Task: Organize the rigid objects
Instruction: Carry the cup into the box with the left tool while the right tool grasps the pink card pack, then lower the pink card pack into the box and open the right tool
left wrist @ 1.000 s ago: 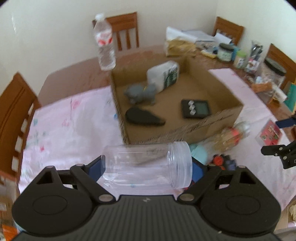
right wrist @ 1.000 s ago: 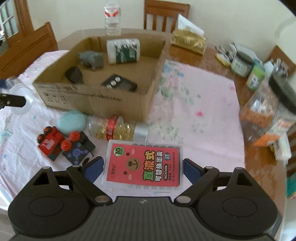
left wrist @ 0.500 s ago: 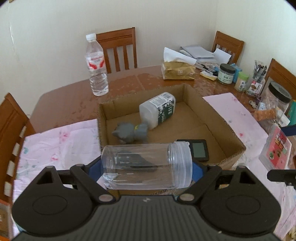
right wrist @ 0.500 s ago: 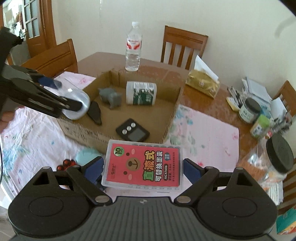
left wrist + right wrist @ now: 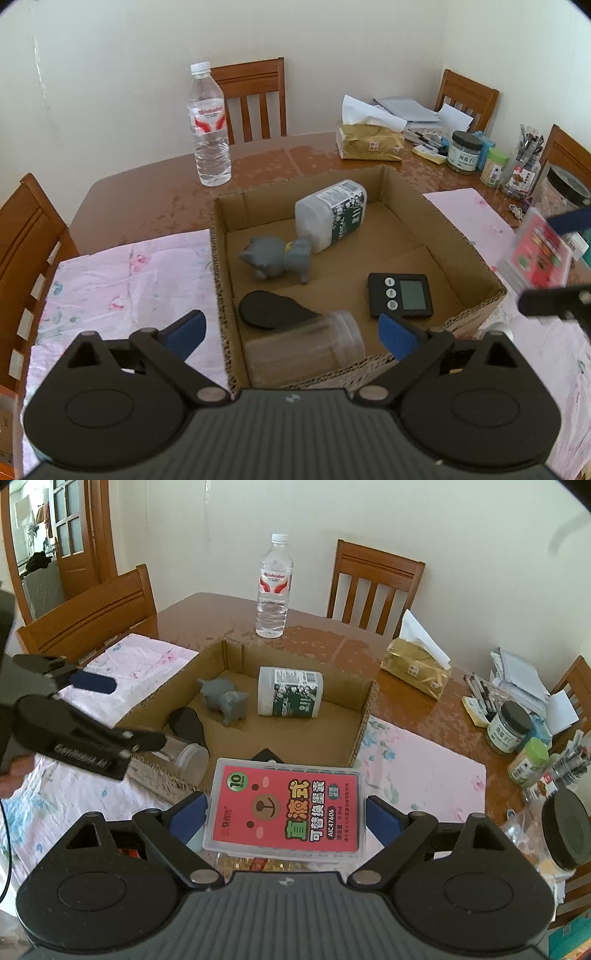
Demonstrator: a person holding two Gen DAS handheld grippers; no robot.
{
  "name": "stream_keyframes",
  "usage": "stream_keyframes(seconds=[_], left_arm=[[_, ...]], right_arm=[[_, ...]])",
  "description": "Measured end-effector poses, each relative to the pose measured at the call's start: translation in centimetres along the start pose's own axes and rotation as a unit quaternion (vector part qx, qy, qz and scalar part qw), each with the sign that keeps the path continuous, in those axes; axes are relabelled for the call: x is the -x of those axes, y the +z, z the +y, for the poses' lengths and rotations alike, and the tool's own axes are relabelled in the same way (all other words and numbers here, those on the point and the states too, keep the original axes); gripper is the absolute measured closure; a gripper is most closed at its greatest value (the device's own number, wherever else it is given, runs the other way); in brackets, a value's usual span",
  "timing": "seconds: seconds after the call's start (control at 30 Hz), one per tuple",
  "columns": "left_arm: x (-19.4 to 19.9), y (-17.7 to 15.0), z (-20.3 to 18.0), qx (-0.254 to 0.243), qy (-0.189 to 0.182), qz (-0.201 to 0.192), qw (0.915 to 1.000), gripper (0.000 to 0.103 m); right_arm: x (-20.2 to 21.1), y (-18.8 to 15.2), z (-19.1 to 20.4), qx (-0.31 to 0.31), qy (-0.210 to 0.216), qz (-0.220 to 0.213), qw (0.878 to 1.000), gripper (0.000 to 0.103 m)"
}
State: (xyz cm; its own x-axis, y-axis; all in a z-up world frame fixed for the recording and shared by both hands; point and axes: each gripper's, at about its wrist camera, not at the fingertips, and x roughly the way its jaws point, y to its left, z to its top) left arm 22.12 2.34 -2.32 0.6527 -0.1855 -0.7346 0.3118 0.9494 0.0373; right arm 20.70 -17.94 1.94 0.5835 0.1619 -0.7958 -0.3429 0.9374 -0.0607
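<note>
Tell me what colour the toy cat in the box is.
Grey toy cat, clearest in the left wrist view.

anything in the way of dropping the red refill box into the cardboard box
Nothing visible blocks it. The red refill box, held in the right gripper, sits just short of the cardboard box. Inside, the timer lies nearest; bare floor shows beyond it. The left gripper, jaws just opened, hovers at the other near corner.

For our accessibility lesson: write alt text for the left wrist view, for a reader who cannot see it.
The open left gripper, whose jaws have just been opening, hangs over a cardboard box, with a clear plastic jar lying free in the near corner. The box also holds a grey toy animal, a white bottle, a black timer and a flat black object.
</note>
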Motion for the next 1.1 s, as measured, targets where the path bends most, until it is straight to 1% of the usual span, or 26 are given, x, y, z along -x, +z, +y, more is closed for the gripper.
stream_keyframes(seconds=[0.13,0.4,0.67,0.8,0.87,0.9,0.93,1.1], left_arm=[[1.2,-0.4,0.8,-0.003,0.011,-0.004,0.9999,0.004],[3.3,-1.7,2.7,0.000,0.035,-0.022,0.9991,0.004],[4.0,-3.5,5.5,0.021,0.050,-0.012,0.9984,0.004],[4.1,-4.2,6.7,0.033,0.057,-0.006,0.9978,0.004],[4.0,-4.4,7.2,0.038,0.059,-0.002,0.9976,0.004],[3.9,-4.5,7.4,0.039,0.059,0.000,0.9975,0.004],[3.7,-4.6,7.6,0.039,0.059,0.002,0.9975,0.004],[3.2,-4.7,7.9,0.037,0.053,0.007,0.9979,0.004]], right_arm=[[-1.3,1.5,0.3,0.000,0.001,0.004,1.000,0.009],[-5.5,5.4,1.1,0.005,0.004,0.017,1.000,0.009],[-10.5,8.4,1.9,0.028,-0.009,0.051,0.998,0.009],[-12.8,9.3,2.4,0.036,-0.025,0.063,0.997,0.009],[-13.5,9.6,2.5,0.037,-0.033,0.062,0.997,0.008],[-13.7,9.7,2.6,0.039,-0.038,0.061,0.997,0.003],[-13.8,9.8,2.7,0.040,-0.045,0.057,0.997,0.000],[-12.7,10.2,2.7,0.034,-0.051,0.038,0.997,0.000]])
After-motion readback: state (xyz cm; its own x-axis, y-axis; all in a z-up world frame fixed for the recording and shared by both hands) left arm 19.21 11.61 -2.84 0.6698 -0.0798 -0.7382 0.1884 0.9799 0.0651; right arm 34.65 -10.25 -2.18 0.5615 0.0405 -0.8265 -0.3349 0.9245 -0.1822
